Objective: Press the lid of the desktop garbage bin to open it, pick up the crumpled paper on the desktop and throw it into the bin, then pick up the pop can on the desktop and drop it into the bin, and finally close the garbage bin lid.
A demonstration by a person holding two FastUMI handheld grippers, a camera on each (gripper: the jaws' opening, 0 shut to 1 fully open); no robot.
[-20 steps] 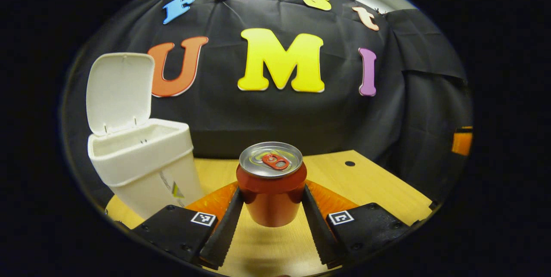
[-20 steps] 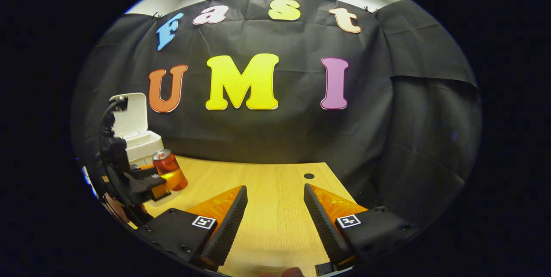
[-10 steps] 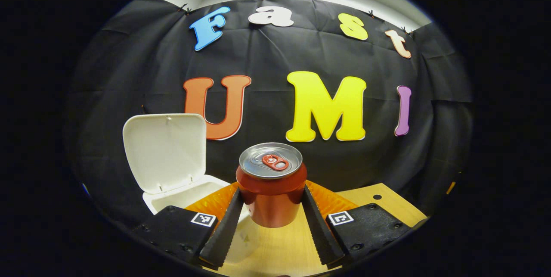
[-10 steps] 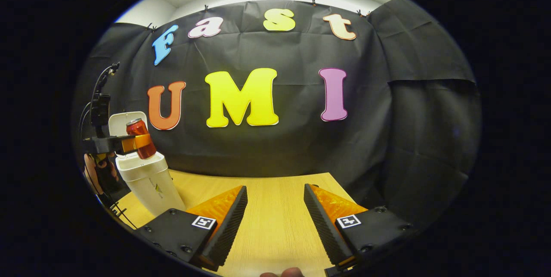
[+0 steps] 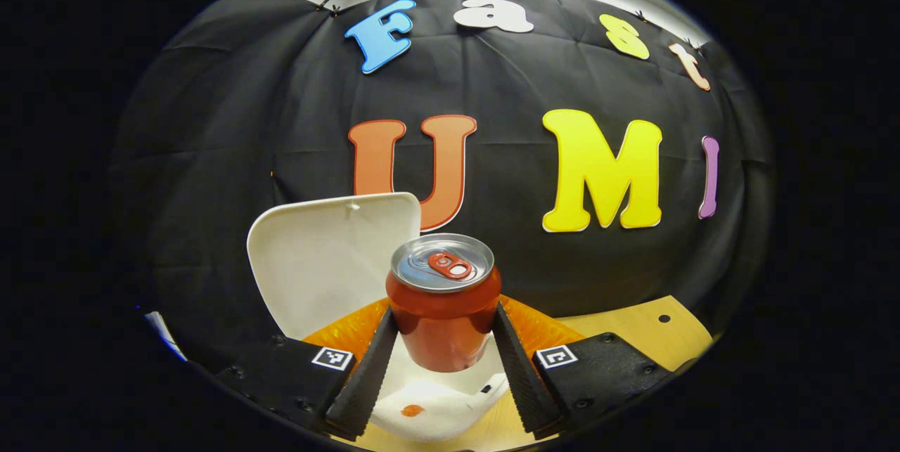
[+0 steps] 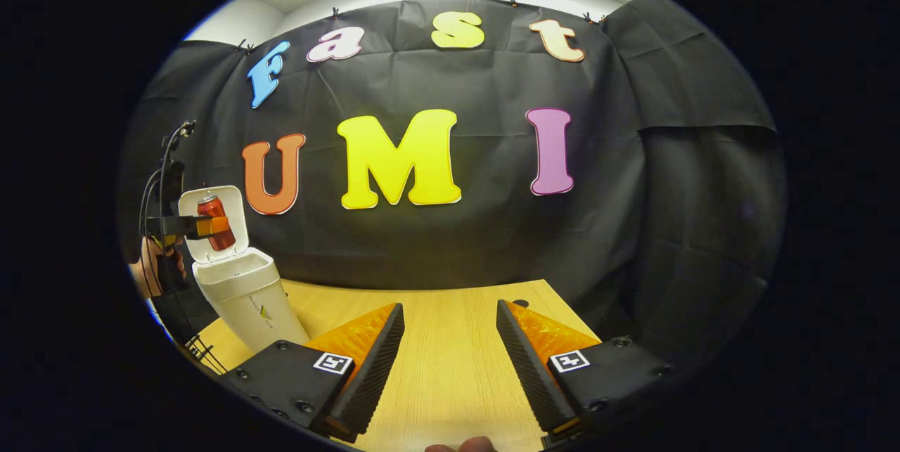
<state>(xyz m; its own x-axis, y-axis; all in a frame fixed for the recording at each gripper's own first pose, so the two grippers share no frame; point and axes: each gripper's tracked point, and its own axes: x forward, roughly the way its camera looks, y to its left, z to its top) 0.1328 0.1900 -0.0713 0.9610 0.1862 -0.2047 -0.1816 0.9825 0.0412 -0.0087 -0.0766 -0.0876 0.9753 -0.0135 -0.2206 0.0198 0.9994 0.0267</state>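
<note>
A red pop can (image 5: 443,311) with a silver top stands upright between the fingers of my left gripper (image 5: 444,317), which is shut on it. The can hangs right above the open mouth of the white garbage bin (image 5: 485,389), whose lid (image 5: 323,262) stands raised behind it. Something white and crumpled (image 5: 429,399) lies inside the bin. In the right gripper view the can (image 6: 211,216) hangs over the bin (image 6: 246,297) at far left, in front of the lid (image 6: 235,202). My right gripper (image 6: 450,360) stays open above the wooden table (image 6: 429,297), with nothing in it.
A hand (image 6: 144,269) holds the left gripper at the far left of the right gripper view. The table has a small round hole (image 6: 520,303) near its back right corner. Black cloth closes off the back and the right side.
My left gripper has carried the can up and across, from beside the bin to directly above its open mouth. The right gripper has hardly moved.
</note>
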